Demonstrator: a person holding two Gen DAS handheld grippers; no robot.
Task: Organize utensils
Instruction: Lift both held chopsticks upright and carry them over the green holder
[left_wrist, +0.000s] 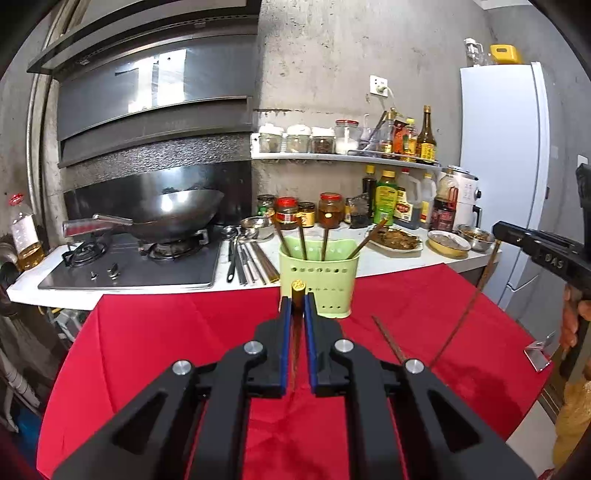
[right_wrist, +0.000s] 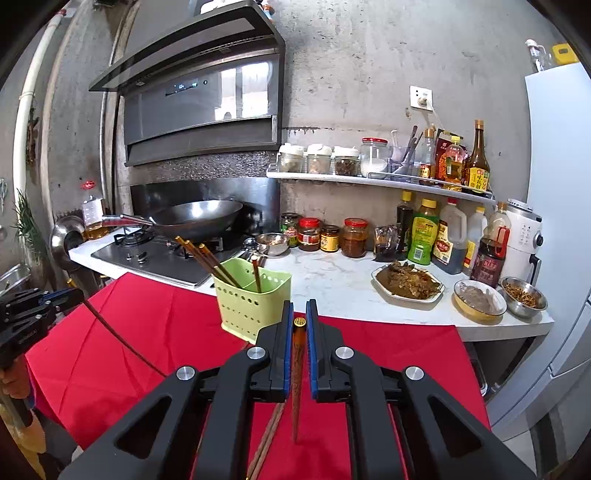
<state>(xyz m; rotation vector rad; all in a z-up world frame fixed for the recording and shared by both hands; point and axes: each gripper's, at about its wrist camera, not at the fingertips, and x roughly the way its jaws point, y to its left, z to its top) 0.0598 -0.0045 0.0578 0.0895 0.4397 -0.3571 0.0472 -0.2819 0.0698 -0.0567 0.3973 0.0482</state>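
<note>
A light green perforated utensil holder (left_wrist: 319, 280) (right_wrist: 253, 297) stands at the far edge of the red cloth, with several brown chopsticks (left_wrist: 303, 242) (right_wrist: 207, 258) upright in it. My left gripper (left_wrist: 297, 301) is shut on a brown chopstick (left_wrist: 297, 291) with a gold tip, just in front of the holder. My right gripper (right_wrist: 299, 314) is shut on another gold-tipped chopstick (right_wrist: 297, 369), to the right of the holder. More chopsticks (right_wrist: 267, 439) (left_wrist: 389, 339) lie on the cloth. Each gripper shows in the other's view, the right one (left_wrist: 532, 247) and the left one (right_wrist: 33, 314).
The red cloth (left_wrist: 184, 350) covers a round table next to a white counter (right_wrist: 332, 277). On the counter are a gas hob with a wok (left_wrist: 173, 218), loose utensils (left_wrist: 247, 262), jars, sauce bottles and dishes of food (right_wrist: 408, 282). A white fridge (left_wrist: 502, 177) stands at right.
</note>
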